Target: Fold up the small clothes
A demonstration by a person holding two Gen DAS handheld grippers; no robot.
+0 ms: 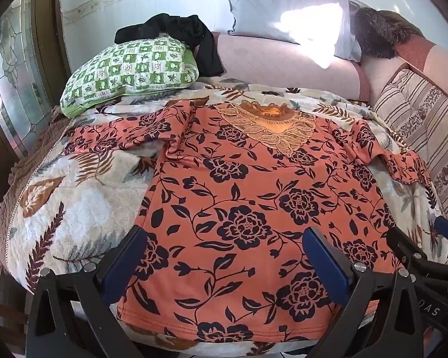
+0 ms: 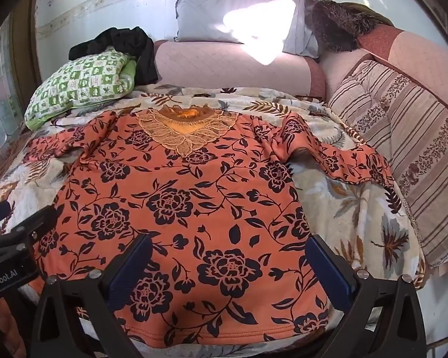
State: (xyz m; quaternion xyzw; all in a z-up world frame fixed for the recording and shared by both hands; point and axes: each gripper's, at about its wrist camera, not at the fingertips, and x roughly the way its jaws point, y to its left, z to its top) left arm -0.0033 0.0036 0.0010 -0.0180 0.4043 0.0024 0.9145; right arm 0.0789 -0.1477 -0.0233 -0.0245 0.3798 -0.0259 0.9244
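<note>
A leaf-print quilt (image 1: 74, 208) covers the bed, and on it the orange floral top (image 1: 254, 197) lies spread flat, front up, lace collar (image 1: 268, 128) at the far end, hem at the near edge, 2 sleeves out to left and right. The fold looks not yet begun; the next move likely calls for pinching a sleeve or side edge and carrying it across the body. The left gripper (image 1: 224, 265) hangs over the near hem, jaws wide apart, holding nothing. The right gripper (image 2: 228, 268), just beside it, is equally wide and empty.
</note>
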